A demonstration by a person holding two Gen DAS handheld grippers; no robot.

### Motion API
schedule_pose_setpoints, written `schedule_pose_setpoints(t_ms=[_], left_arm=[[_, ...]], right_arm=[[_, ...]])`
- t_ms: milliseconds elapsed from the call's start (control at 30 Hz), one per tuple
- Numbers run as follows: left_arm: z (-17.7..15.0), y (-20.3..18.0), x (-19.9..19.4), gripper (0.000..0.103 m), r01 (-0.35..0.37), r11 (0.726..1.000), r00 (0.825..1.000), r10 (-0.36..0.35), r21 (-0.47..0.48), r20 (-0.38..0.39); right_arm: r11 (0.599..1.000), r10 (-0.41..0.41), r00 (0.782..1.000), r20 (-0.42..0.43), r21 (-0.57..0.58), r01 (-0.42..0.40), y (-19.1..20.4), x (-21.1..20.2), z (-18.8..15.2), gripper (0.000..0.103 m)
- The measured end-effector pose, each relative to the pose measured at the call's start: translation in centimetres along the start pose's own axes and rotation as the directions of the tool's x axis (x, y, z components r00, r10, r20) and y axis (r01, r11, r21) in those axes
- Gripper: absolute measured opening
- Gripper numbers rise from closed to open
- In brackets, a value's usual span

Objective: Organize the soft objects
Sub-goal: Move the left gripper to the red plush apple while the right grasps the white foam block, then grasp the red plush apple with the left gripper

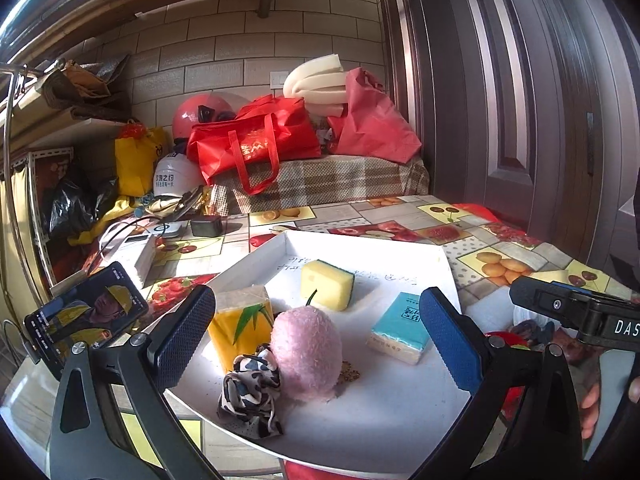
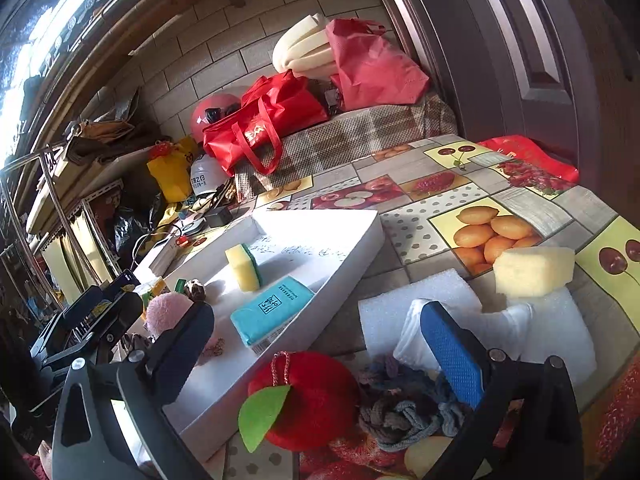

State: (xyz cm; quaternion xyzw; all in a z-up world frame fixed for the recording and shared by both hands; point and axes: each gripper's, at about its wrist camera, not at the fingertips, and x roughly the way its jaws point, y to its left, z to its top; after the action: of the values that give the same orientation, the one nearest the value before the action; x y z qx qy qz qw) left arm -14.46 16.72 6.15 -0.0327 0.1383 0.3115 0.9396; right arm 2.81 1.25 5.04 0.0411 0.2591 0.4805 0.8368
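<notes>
Red plush apple with green felt leaf at six o'clock, outside white tray. Light, squashy; pinch the round body. Right gripper and left gripper both spread, empty.

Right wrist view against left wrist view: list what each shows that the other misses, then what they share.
Only the right wrist view shows the plain yellow sponge, white foam sheet and grey knitted cloth on the tablecloth outside the tray.

Only the left wrist view shows the phone and the leopard-print scrunchie clearly.

Both show the white tray, green-backed sponge, blue tissue pack and pink plush. Both grippers are open.
</notes>
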Motion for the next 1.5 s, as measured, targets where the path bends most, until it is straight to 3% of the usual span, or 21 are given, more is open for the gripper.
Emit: schedule_pose_setpoints(t_ms=[133,300,400,600,733,833,900,1000,1033,1067,1100,1200,1267,1333,1433,1500], left_arm=[[0.0,-2.9,-0.7,0.103,0.087,0.993,0.996,-0.087,0.078,-0.006],[-0.2,-6.9,-1.5,0.103,0.218,0.958,0.976,-0.214,0.188,-0.043],[-0.6,-9.9,-1.8,0.103,0.246,0.917,0.969,-0.235,0.314,-0.074],[-2.3,-14.3,-0.9,0.103,0.262,0.817,0.965,-0.208,0.514,-0.162],[-2.1,-15.0,-0.9,0.103,0.257,0.813,0.966,-0.222,0.522,-0.129],[-1.9,-15.6,0.5,0.103,0.288,0.814,0.957,-0.225,0.504,-0.184],[-2.2,-16.4,2.0,0.103,0.336,0.791,0.936,-0.219,0.511,-0.277],[-3.4,-17.9,3.2,0.102,0.454,0.734,0.871,-0.245,0.505,-0.426],[-3.6,-18.4,2.5,0.102,0.462,0.722,0.872,-0.264,0.515,-0.413],[-3.6,-18.5,2.0,0.102,0.5,0.711,0.852,-0.302,0.494,-0.428],[-3.7,-18.8,1.3,0.102,0.54,0.703,0.828,-0.344,0.464,-0.443],[-3.6,-19.1,-1.3,0.102,0.621,0.678,0.773,-0.449,0.392,-0.448],[-2.9,-18.3,-3.4,0.102,0.614,0.692,0.786,-0.494,0.379,-0.372],[-1.7,-16.5,-4.5,0.102,0.593,0.731,0.805,-0.521,0.339,-0.284],[0.2,-14.2,-3.0,0.103,0.502,0.809,0.864,-0.448,0.307,-0.232],[1.0,-13.3,-1.1,0.103,0.475,0.835,0.873,-0.406,0.278,-0.272]], right_arm=[[0.992,-0.126,0.99,0.054,-0.003,0.127,-4.0,-3.1,0.8,0.103],[0.971,-0.227,0.973,-0.045,0.061,0.229,-11.0,-5.4,1.7,0.103],[0.965,-0.246,0.963,-0.109,0.066,0.254,-13.4,-6.4,1.8,0.103],[0.972,-0.237,0.948,-0.214,-0.062,0.229,-12.6,-5.1,1.2,0.103],[0.975,-0.218,0.936,-0.277,-0.105,0.196,-11.9,-3.3,1.0,0.103],[0.971,-0.227,0.922,-0.312,-0.141,0.191,-11.4,-2.0,0.7,0.103],[0.972,-0.22,0.908,-0.356,-0.161,0.173,-11.3,-0.9,0.4,0.101],[0.965,-0.234,0.893,-0.383,-0.205,0.165,-10.9,0.2,0.1,0.093],[0.959,-0.252,0.891,-0.378,-0.224,0.176,-10.9,0.4,0.2,0.087],[0.953,-0.269,0.888,-0.373,-0.238,0.189,-10.9,0.5,0.3,0.066],[0.951,-0.279,0.887,-0.367,-0.236,0.201,-11.1,0.4,0.3,0.054],[0.954,-0.279,0.892,-0.356,-0.211,0.214,-12.0,-0.8,0.5,0.052],[0.952,-0.29,0.896,-0.335,-0.191,0.237,-12.8,-2.2,0.8,0.052],[0.945,-0.315,0.899,-0.304,-0.185,0.268,-13.4,-3.6,1.2,0.052],[0.956,-0.294,0.899,-0.325,-0.121,0.269,-15.2,-4.4,1.0,0.052],[0.967,-0.254,0.904,-0.345,-0.06,0.249,-16.2,-4.6,0.9,0.052]])
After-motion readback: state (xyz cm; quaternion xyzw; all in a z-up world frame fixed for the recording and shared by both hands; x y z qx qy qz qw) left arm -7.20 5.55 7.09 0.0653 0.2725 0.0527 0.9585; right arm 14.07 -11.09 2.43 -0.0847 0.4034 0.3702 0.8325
